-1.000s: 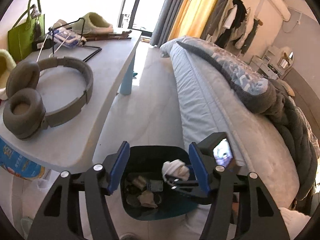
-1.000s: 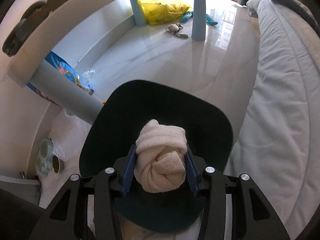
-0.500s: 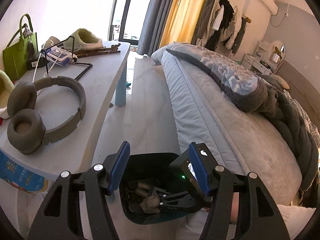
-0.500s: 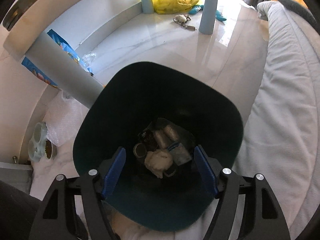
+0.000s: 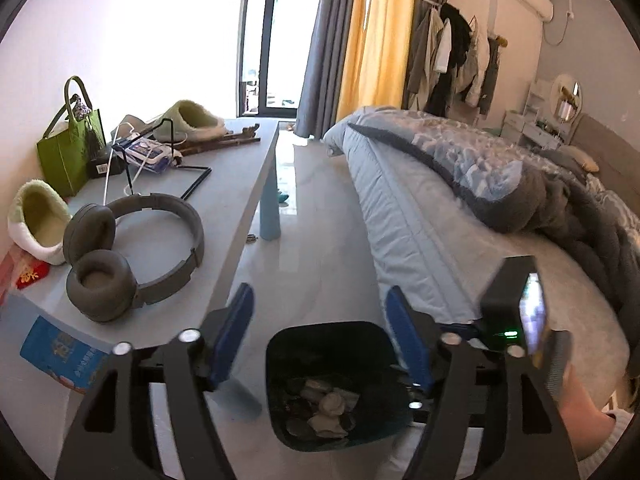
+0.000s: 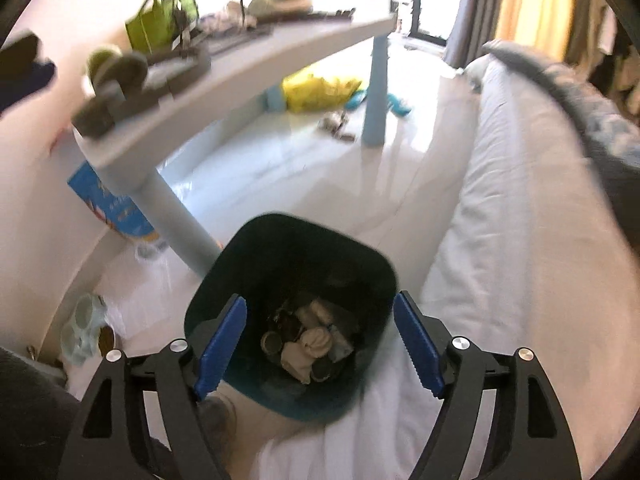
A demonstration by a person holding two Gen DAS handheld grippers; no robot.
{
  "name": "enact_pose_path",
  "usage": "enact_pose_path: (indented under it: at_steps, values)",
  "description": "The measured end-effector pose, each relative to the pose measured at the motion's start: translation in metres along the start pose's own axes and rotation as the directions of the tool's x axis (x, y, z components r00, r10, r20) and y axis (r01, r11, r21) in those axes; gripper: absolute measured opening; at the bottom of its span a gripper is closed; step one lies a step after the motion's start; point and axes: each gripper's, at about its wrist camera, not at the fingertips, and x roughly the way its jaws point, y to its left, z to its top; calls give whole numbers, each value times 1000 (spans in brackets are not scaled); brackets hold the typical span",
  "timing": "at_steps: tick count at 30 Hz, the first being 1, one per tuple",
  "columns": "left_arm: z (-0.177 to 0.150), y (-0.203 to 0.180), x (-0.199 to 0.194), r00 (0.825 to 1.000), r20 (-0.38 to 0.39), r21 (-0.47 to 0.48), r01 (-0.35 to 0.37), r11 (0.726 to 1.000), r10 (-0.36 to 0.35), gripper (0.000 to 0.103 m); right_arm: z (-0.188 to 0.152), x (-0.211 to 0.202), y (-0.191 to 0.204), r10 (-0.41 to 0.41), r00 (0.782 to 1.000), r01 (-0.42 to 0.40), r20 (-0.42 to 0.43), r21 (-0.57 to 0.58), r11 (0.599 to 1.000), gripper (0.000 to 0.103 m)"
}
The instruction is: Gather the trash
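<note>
A dark bin stands on the floor between the table and the bed, with several bits of trash at its bottom. A rolled pale wad lies on top of that trash inside the bin. My left gripper hangs above the bin, its jaws opening, nothing between them. My right gripper also hovers over the bin mouth, its jaws opening and empty. A hand holds the right gripper at the left view's right edge.
A grey table on the left carries headphones, slippers, a green bag and cables. Its leg stands beside the bin. The bed runs along the right. A yellow bag lies under the table.
The right gripper opened and let go of the pale wad, which dropped into the bin. Both grippers rose away from the bin. The left jaws widened.
</note>
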Motion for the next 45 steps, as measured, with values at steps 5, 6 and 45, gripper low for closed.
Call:
enact_pose_path:
  at_steps: [5, 6, 45]
  values:
    - [-11, -13, -22, 1000, 27, -24, 12, 1000, -11, 92, -19, -66, -12, -52, 992, 47, 111, 46, 998, 81]
    - [-12, -19, -27, 999, 33, -12, 14, 1000, -14, 94, -24, -83, -15, -76, 988, 69, 137, 53, 996, 83]
    - [-103, -121, -102, 999, 31, 185, -44, 982, 39, 100, -251, -316, -82, -392, 851, 245, 349, 397, 884, 100]
